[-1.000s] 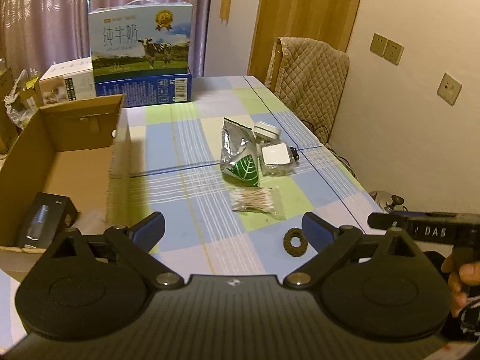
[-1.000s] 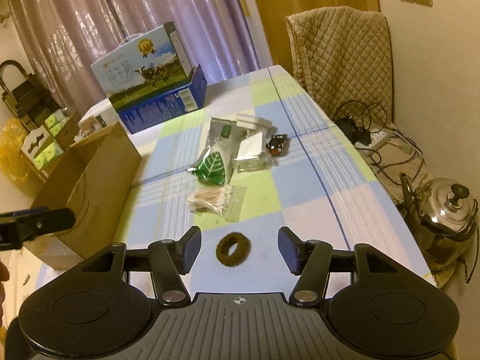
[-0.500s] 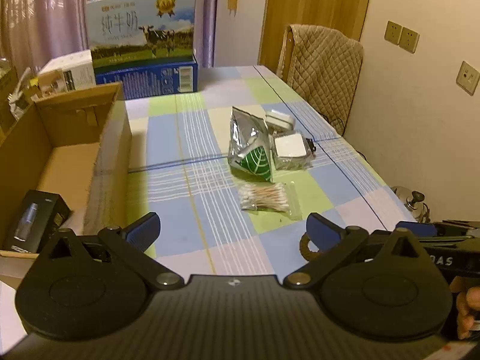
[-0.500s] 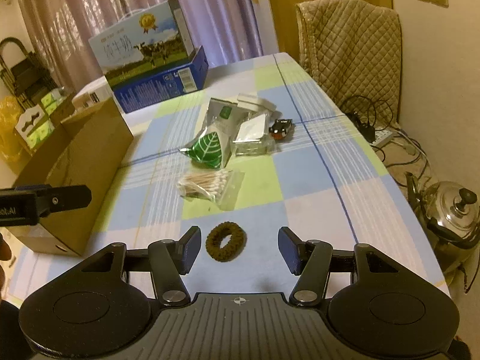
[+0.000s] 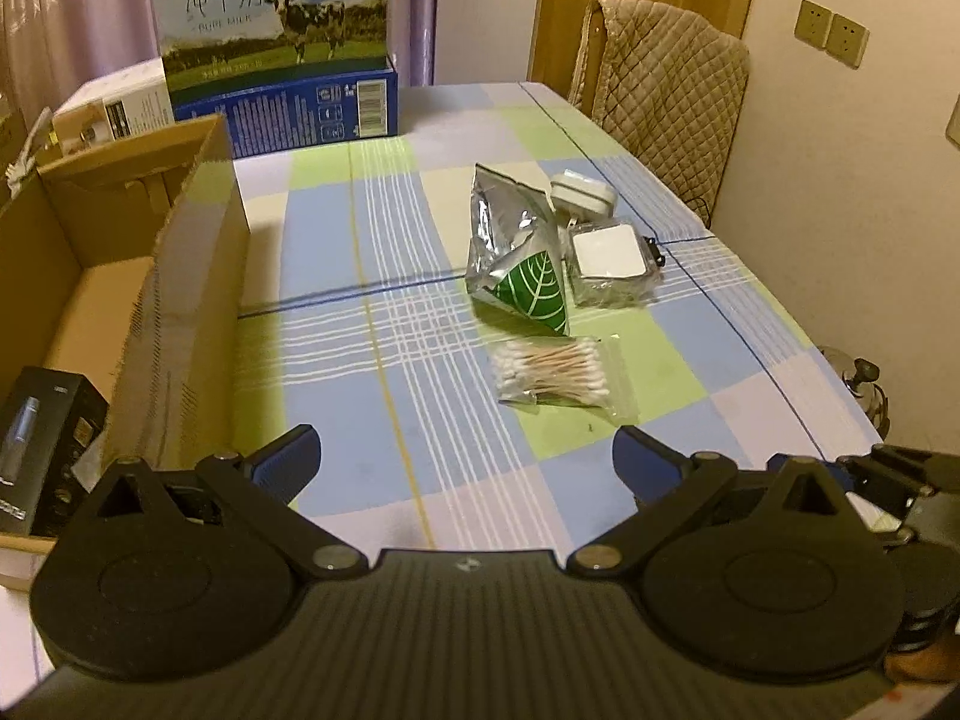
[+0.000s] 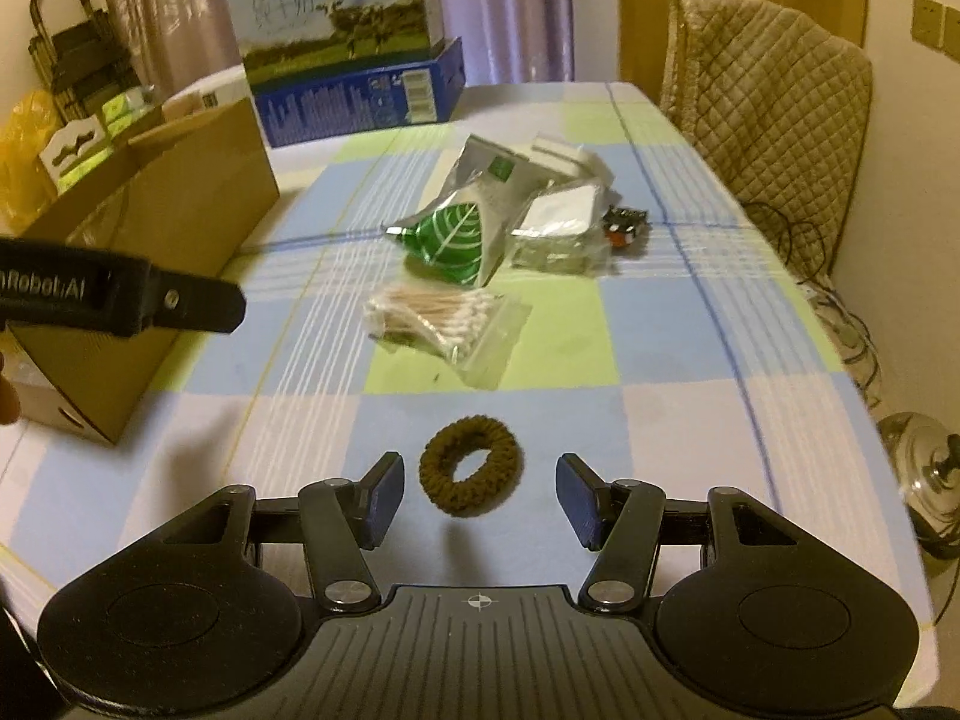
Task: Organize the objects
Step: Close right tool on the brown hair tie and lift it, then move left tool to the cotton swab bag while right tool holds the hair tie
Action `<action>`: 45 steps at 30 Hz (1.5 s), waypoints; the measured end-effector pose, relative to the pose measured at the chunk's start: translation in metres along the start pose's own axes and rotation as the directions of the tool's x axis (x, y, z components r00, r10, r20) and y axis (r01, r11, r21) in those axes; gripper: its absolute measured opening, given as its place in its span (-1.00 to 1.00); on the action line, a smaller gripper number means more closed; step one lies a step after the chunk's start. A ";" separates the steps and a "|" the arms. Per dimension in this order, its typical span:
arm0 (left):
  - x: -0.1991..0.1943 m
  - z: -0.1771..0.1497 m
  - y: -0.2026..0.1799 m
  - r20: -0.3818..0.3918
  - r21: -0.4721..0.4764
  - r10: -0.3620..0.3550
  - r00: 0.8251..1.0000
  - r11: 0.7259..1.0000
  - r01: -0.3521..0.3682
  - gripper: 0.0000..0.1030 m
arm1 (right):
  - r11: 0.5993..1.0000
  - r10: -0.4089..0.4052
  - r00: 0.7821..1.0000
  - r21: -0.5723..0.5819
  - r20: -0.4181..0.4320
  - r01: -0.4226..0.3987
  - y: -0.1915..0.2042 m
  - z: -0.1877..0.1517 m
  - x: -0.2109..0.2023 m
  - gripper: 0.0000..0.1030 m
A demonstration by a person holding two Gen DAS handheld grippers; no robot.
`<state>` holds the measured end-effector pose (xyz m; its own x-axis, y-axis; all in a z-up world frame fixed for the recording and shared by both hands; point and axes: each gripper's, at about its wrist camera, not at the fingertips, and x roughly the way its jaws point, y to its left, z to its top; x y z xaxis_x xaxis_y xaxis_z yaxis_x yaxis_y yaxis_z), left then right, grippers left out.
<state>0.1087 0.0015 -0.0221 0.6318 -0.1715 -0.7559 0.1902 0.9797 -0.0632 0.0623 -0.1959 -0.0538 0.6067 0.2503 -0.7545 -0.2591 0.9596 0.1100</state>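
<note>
The right gripper [image 6: 477, 495] is partly open and empty above the checked surface [image 6: 672, 324]; a brown hair tie [image 6: 470, 465] lies flat between its fingers, touching neither. The left gripper [image 5: 465, 459] is spread wide and empty, its jaws having just opened further. A cotton swab bag [image 6: 441, 324] lies beyond the hair tie, near a cardboard box [image 5: 180, 300].

My left wrist camera looks steeply down along my fingers at the checked table [image 5: 384, 276], cardboard box [image 5: 180, 300] at its left. My right one, just beside it and nearer the cloth, shares the cotton swabs [image 6: 438, 318] and foil pouch [image 6: 456, 234].
</note>
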 end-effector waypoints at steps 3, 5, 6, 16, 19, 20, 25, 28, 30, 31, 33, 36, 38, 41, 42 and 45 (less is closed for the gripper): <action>0.009 0.000 0.002 -0.005 0.003 0.000 1.000 1.000 0.000 0.98 | 1.000 -0.004 1.000 -0.021 -0.010 0.004 0.004 -0.001 0.013 0.05; 0.014 0.000 0.002 -0.008 0.007 0.003 1.000 1.000 -0.003 0.98 | 1.000 -0.007 1.000 -0.025 -0.016 0.007 0.006 0.000 0.021 0.05; 0.016 0.000 0.002 -0.008 0.009 0.003 1.000 1.000 -0.003 0.98 | 1.000 -0.009 1.000 -0.026 -0.019 0.009 0.006 0.000 0.024 0.05; 0.036 0.002 0.006 -0.027 -0.004 -0.010 1.000 1.000 0.010 0.98 | 0.996 -0.048 0.999 -0.077 -0.008 0.047 0.011 -0.004 0.043 -0.04; 0.040 0.001 0.008 -0.033 -0.011 -0.013 0.999 1.000 0.013 0.98 | 0.995 -0.057 0.998 -0.078 0.000 0.057 0.010 -0.004 0.042 -0.23; 0.041 0.001 0.009 -0.034 -0.013 -0.014 0.999 1.000 0.014 0.98 | 0.996 -0.056 0.998 -0.073 0.001 0.056 0.009 -0.004 0.042 -0.27; 0.047 -0.001 0.011 -0.045 -0.020 -0.019 0.999 1.000 0.018 0.98 | 0.995 -0.058 0.998 -0.079 -0.001 0.058 0.008 -0.003 0.040 -0.66; 0.047 -0.001 0.010 -0.045 -0.018 -0.024 0.999 1.000 0.023 0.98 | 0.996 -0.056 0.998 -0.070 -0.006 0.056 0.006 -0.002 0.039 -0.71; 0.048 0.000 0.009 -0.047 -0.016 -0.026 0.999 1.000 0.025 0.98 | 0.996 -0.062 0.998 -0.056 -0.004 0.062 0.003 -0.001 0.037 -0.72; 0.048 0.000 0.009 -0.046 -0.016 -0.027 0.999 1.000 0.026 0.98 | 0.997 -0.065 0.998 -0.051 0.001 0.065 0.001 0.001 0.036 -0.72; 0.049 0.001 0.008 -0.046 -0.012 -0.029 0.998 1.000 0.029 0.98 | 0.997 -0.072 0.997 -0.036 0.015 0.073 -0.005 0.006 0.032 -0.72; 0.052 0.005 0.006 -0.042 0.000 -0.039 0.998 0.999 0.039 0.97 | 0.997 -0.077 0.997 -0.002 0.029 0.077 -0.017 0.018 0.028 -0.72; 0.056 0.008 0.005 -0.041 0.007 -0.043 0.998 0.999 0.044 0.97 | 0.997 -0.081 0.996 0.015 0.037 0.080 -0.026 0.026 0.027 -0.72; 0.064 0.013 0.001 -0.040 0.023 -0.054 0.998 0.998 0.055 0.97 | 0.996 -0.083 0.996 0.035 0.045 0.081 -0.037 0.036 0.028 -0.72; 0.067 0.015 -0.001 -0.040 0.031 -0.054 0.998 0.998 0.055 0.96 | 0.996 -0.083 0.995 0.046 0.047 0.081 -0.042 0.039 0.029 -0.72; 0.078 0.020 -0.007 -0.037 0.056 -0.064 0.997 0.996 0.066 0.93 | 0.993 -0.090 0.994 0.076 0.054 0.086 -0.052 0.044 0.031 -0.72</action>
<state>0.1716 -0.0206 -0.0680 0.5902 -0.2295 -0.7739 0.2732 0.9589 -0.0759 0.1276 -0.2324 -0.0541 0.6674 0.1692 -0.7253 -0.1482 0.9845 0.0933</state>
